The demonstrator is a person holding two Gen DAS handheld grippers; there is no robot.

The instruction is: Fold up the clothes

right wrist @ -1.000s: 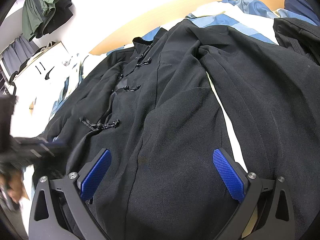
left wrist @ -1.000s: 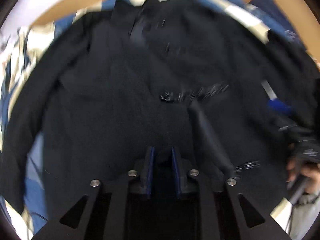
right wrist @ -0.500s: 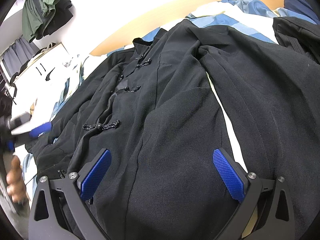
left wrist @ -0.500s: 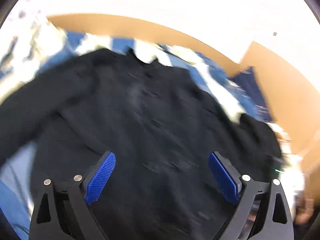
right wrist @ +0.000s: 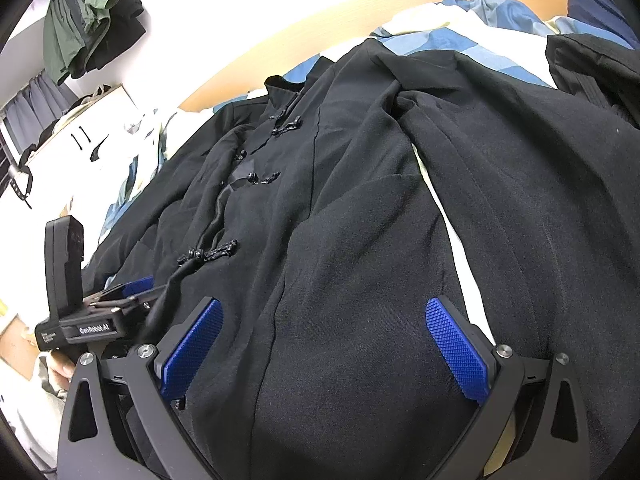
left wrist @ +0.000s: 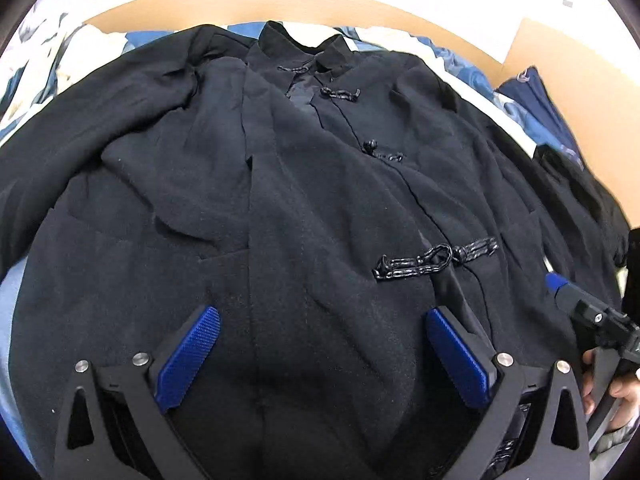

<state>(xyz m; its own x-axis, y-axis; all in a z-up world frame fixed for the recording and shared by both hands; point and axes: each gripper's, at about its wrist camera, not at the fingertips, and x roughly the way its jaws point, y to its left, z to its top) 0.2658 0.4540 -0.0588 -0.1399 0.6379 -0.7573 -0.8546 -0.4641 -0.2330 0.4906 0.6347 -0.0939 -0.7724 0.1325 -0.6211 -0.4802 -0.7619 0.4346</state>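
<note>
A black coat (left wrist: 304,200) with knotted cord fasteners (left wrist: 436,260) lies spread face up on the bed, collar (left wrist: 304,46) at the far side. My left gripper (left wrist: 320,344) is open and empty, low over the coat's hem. My right gripper (right wrist: 324,340) is open and empty over the coat's right half (right wrist: 360,240). The left gripper also shows at the lower left of the right wrist view (right wrist: 136,288). The right gripper's blue tip shows at the right edge of the left wrist view (left wrist: 556,280).
The bed has a blue and white patterned cover (right wrist: 448,40) and a wooden headboard (left wrist: 280,0). Another dark garment (right wrist: 592,64) lies at the coat's right. Green and dark clothes (right wrist: 84,12) hang on the wall at left. A white cabinet (right wrist: 92,128) stands beyond the bed.
My left gripper was shut on the coat fabric one second ago; it has let go, opened and pulled back toward the hem. My right gripper has not moved.
</note>
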